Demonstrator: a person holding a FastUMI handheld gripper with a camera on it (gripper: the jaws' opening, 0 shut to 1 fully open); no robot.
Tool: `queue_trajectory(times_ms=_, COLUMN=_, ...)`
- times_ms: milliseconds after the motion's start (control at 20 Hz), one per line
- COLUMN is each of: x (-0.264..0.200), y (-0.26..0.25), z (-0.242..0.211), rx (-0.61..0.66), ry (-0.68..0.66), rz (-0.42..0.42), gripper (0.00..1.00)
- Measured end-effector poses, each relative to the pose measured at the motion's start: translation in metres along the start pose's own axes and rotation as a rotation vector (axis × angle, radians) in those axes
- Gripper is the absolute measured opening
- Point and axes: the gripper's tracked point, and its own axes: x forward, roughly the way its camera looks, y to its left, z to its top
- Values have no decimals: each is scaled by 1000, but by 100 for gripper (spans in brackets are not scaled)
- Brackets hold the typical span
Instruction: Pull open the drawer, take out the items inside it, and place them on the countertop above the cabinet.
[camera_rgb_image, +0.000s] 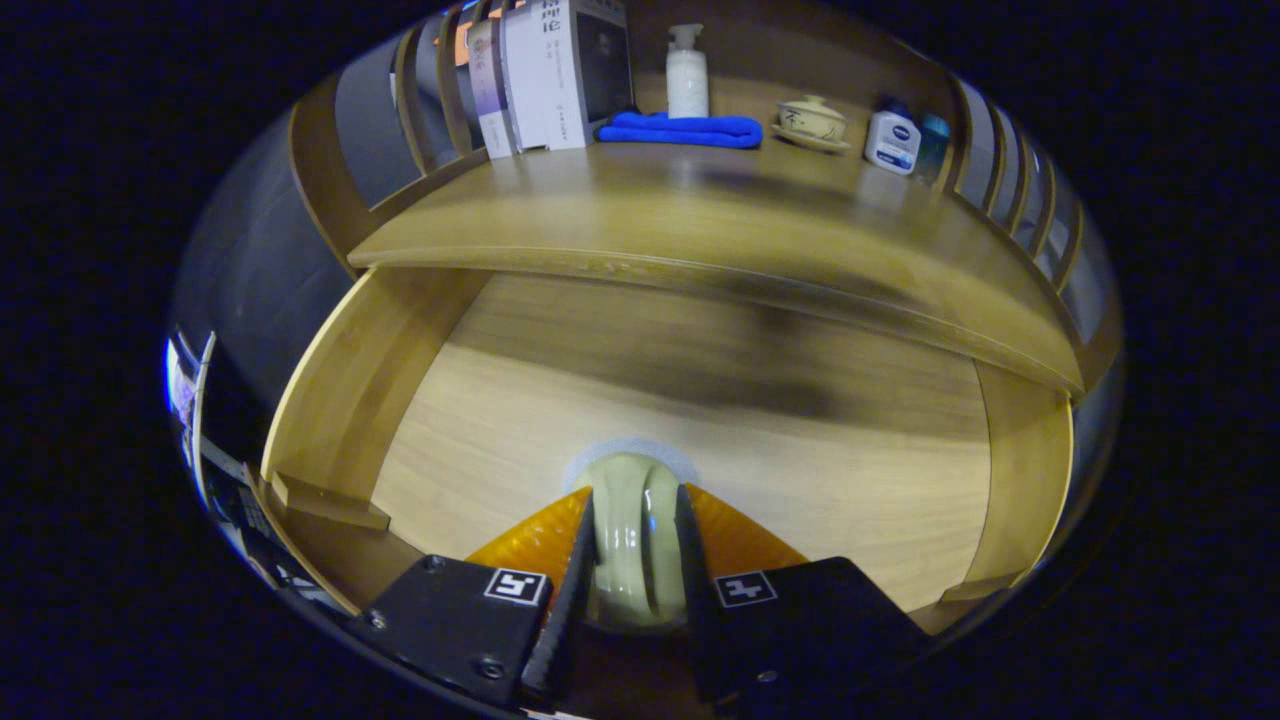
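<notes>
Drawer: pulled open. Gripper: fingers clamped on a pale glazed ceramic piece, held between them over the drawer floor. Step: taking-out. Next, likely: lift clear of the front edge, carry up to the countertop, set down short of the blue towel.

A glossy, smooth glazed object is seen; the drawer and table are of smooth wood.

Dim warm light, motion-blurred shadow across the drawer floor, strong fisheye bending.
</notes>
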Motion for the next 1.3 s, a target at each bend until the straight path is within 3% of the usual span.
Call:
queue_trajectory(times_ms=100, x=-1, y=4, z=3, rx=-1, ry=-7, rz=-3, gripper=41)
queue_trajectory(times_ms=200, x=-2, y=5, z=3, rx=-32, ry=-14, rz=-20, gripper=20)
queue_trajectory(times_ms=550, x=-13, y=4, z=11, rx=-55, ry=-35, rz=10, gripper=18)
queue_trajectory(times_ms=1300, x=-117, y=-24, z=63, rx=-97, ry=-203, rz=-11, gripper=17)
